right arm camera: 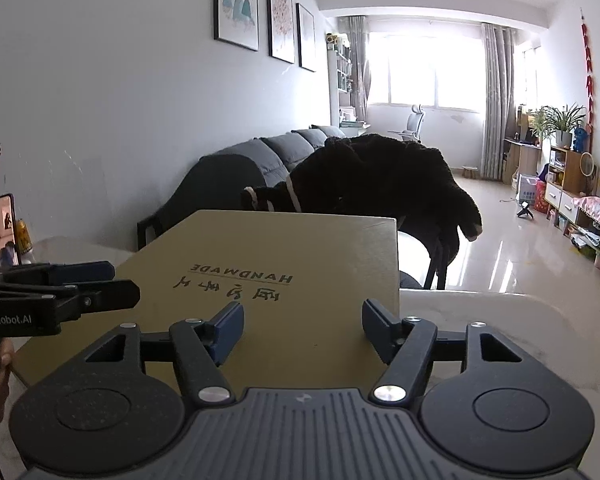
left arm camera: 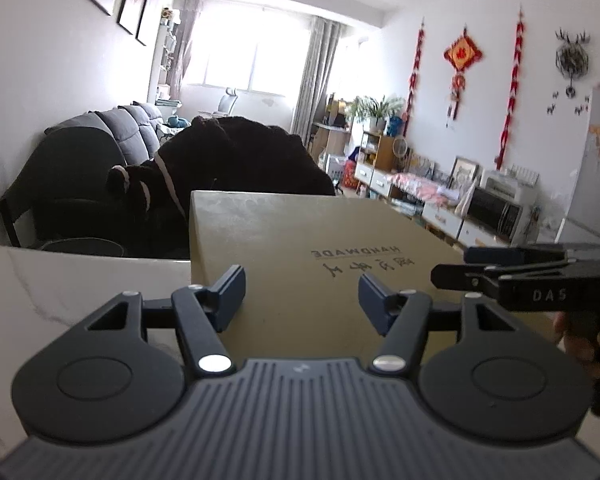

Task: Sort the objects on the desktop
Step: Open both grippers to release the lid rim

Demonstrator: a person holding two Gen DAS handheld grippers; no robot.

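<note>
Presently, the white table [left arm camera: 80, 280] carries one tan box [left arm camera: 300, 248], lid printed "HANDMADE", lying flat and filling the centre of both wrist views. Left gripper [left arm camera: 302, 294] hovers over the box's near edge, tongs spread, nothing between them. Right gripper [right arm camera: 302, 328] likewise, tongs spread and empty; in the left view it sits at 3 o'clock. Judged step: repositioning at the box. Next move calls for a two-sided grasp at its edges.
</note>
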